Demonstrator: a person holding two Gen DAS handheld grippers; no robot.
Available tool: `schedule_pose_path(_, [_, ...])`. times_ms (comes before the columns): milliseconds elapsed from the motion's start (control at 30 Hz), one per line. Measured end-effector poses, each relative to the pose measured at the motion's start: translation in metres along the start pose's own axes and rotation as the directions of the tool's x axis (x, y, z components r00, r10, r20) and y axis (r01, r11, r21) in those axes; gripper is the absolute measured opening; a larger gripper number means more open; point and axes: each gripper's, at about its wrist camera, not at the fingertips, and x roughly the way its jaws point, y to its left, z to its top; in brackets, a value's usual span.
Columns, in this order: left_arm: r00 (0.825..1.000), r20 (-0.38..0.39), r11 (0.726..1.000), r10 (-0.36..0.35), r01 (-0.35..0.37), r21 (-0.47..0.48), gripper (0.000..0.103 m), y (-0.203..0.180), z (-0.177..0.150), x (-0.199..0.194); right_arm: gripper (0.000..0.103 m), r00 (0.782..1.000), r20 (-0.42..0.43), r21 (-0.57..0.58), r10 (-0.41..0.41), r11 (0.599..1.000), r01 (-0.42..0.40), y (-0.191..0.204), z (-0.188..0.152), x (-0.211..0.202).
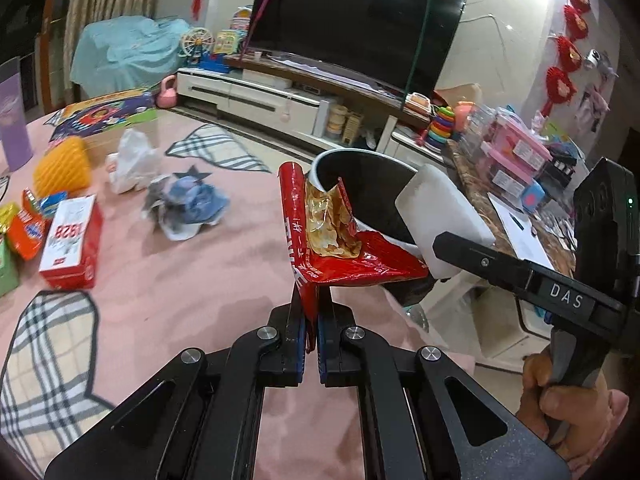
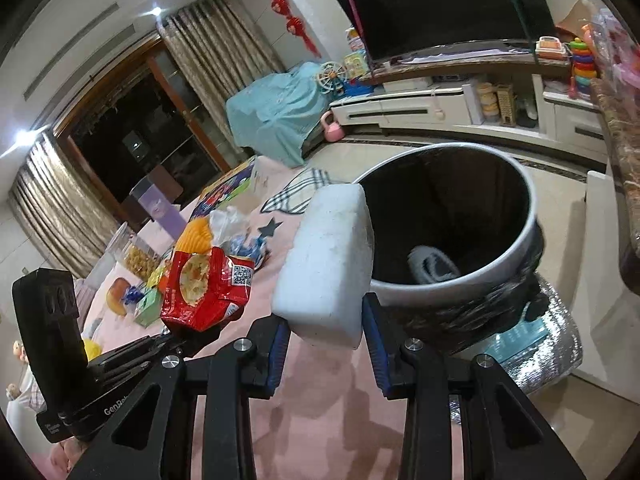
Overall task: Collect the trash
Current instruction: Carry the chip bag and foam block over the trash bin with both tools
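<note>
My left gripper [image 1: 311, 308] has its jaws pinched tight on a red wrapper [image 1: 340, 248], mid-frame just short of the bin [image 1: 360, 168]. My right gripper [image 2: 326, 332] clamps a white foam block [image 2: 326, 268] by its lower end, beside the bin's rim at frame centre. I'd worry about crowding — both loads sit close at the opening, so they could knock together and one land on the pink cloth [image 1: 180, 280]. More trash waits at left.

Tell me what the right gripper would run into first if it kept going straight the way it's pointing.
Most likely the trash bin: the right gripper, shut on the white foam block, points at its near rim, so the block would probably touch there first, though depth is unclear.
</note>
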Motion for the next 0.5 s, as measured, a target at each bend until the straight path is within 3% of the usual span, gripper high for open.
schedule_pose_path(500, [0.999,-0.026,0.998,-0.023,0.025,0.055,0.003,-0.032,0.028,0.032,0.036,0.999,0.020,0.047,-0.039,0.998,0.038,-0.042,0.024,-0.005])
